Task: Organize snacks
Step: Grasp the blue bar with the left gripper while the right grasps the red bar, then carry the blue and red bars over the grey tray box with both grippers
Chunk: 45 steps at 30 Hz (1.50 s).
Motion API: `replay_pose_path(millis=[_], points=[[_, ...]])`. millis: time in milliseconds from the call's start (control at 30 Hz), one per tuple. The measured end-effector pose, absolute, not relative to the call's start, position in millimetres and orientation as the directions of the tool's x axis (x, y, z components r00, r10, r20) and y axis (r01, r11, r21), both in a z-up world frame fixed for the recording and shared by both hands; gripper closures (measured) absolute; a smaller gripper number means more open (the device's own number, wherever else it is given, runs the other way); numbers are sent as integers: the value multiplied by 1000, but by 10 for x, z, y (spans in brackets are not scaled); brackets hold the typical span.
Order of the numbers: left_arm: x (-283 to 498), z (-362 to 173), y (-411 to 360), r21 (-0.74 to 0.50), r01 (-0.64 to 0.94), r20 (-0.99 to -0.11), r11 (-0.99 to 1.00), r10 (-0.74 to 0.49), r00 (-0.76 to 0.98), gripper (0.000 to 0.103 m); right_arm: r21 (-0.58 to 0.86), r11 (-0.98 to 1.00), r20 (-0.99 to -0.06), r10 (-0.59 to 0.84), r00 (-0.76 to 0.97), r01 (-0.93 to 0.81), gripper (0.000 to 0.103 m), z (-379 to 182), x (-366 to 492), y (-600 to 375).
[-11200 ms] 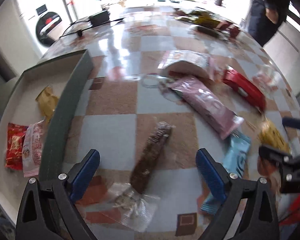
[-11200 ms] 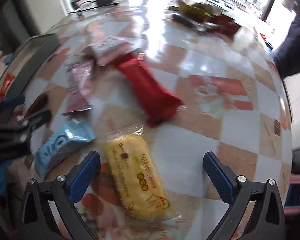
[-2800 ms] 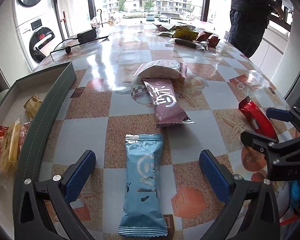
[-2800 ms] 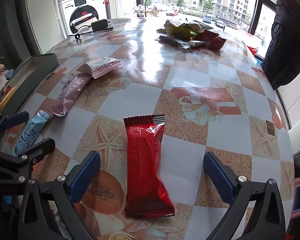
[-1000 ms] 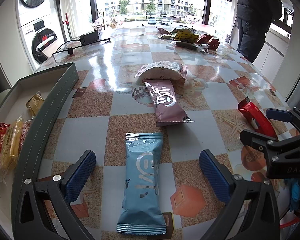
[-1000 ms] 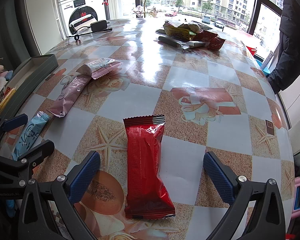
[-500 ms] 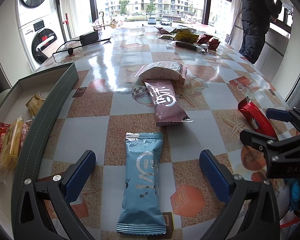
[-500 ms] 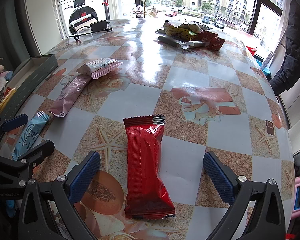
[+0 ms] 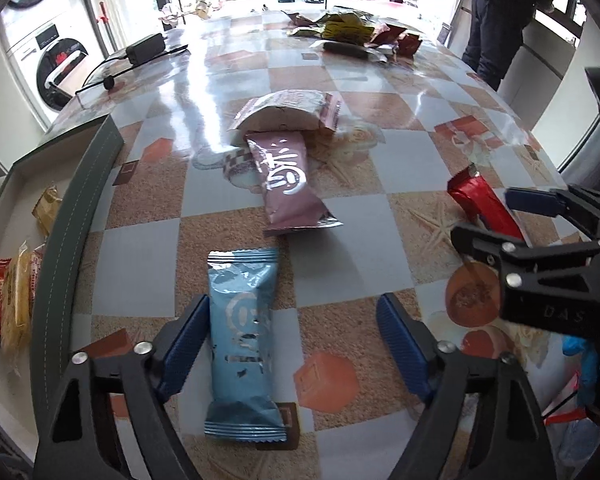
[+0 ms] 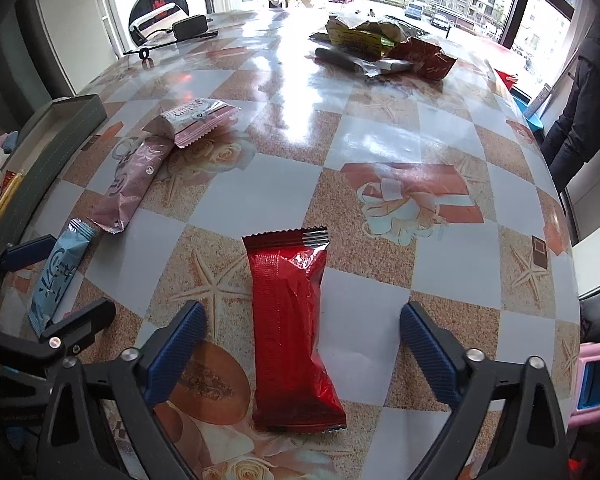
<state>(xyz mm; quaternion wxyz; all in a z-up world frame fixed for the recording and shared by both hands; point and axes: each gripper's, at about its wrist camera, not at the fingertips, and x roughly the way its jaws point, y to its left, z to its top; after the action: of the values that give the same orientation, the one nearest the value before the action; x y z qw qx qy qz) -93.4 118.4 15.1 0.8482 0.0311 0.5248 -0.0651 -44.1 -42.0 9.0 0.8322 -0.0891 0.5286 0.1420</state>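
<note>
Checkered tabletop [image 9: 340,272] under window light; my left tool [image 9: 296,332] and right tool [image 10: 302,336] have both just been narrowing. Left pad seems to brush the blue snack packet [image 9: 242,336], low centre; the red snack packet [image 10: 290,332] sits untouched between right pads. Neither clamped yet; grey box [image 9: 76,216] waits left. Only "DAS" reads.

Tablecloth [image 10: 380,152]: glossy, smooth plastic film, strong window glare on it. Blue wrapper [image 9: 242,332]: shiny crinkled foil-like plastic, crimped ends. Red wrapper [image 10: 290,328]: glossy, creased, mirror-like highlights. Pink wrapper [image 9: 286,184]: satin sheen. Box [image 9: 74,224]: matt green outside with stitched edge, pale inside. Gripper pads [image 10: 174,344]: blue, ribbed, rubbery; arms matt black plastic, metal screws.
</note>
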Motion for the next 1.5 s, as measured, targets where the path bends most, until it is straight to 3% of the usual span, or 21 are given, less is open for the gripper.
replay_pose_path(millis=[33,67,100,167,267,800,967,1200,1233,1333,1367,1400,1467,1500], points=[[-935,168,1159,-20,151,-897,988,-85,433,31,5,942,-909,144,392,-335,43,123,-434,-419],[-936,185,1136,-22,160,-899,987,-89,428,44,11,941,-913,147,380,-337,65,149,-426,-423],[-938,205,1122,-27,171,-900,985,-99,424,62,23,940,-917,156,368,-341,78,160,-418,-429],[-941,226,1148,-65,172,-901,983,-132,412,77,66,939,-919,189,347,-337,78,176,-417,-471],[-965,242,1255,-174,151,-894,973,-220,390,78,165,934,-908,269,322,-316,78,221,-448,-559],[-1197,944,1861,-219,98,-788,971,-236,569,82,284,866,-853,425,305,-412,78,674,-432,74],[-1213,1153,2346,-237,31,-752,971,-203,628,82,293,823,-838,466,284,-487,78,823,-374,564],[-1167,848,2382,-242,0,-806,970,-200,557,80,258,833,-864,426,269,-489,77,714,-303,851],[-1156,774,2308,-241,5,-818,971,-206,537,78,246,844,-874,406,269,-476,77,662,-301,804],[-1110,562,2069,-243,11,-847,970,-217,485,51,226,879,-901,352,252,-420,77,512,-252,597],[-1093,510,2001,-237,9,-852,972,-212,479,39,225,894,-912,333,240,-387,75,447,-219,494],[-1060,455,1933,-229,3,-858,973,-203,473,31,229,902,-916,327,232,-365,62,421,-202,423],[-993,377,1845,-219,-7,-869,976,-191,456,28,246,914,-919,326,223,-324,32,367,-174,288],[-946,329,1799,-216,-13,-877,976,-188,442,28,245,915,-917,326,229,-321,32,361,-175,252]])
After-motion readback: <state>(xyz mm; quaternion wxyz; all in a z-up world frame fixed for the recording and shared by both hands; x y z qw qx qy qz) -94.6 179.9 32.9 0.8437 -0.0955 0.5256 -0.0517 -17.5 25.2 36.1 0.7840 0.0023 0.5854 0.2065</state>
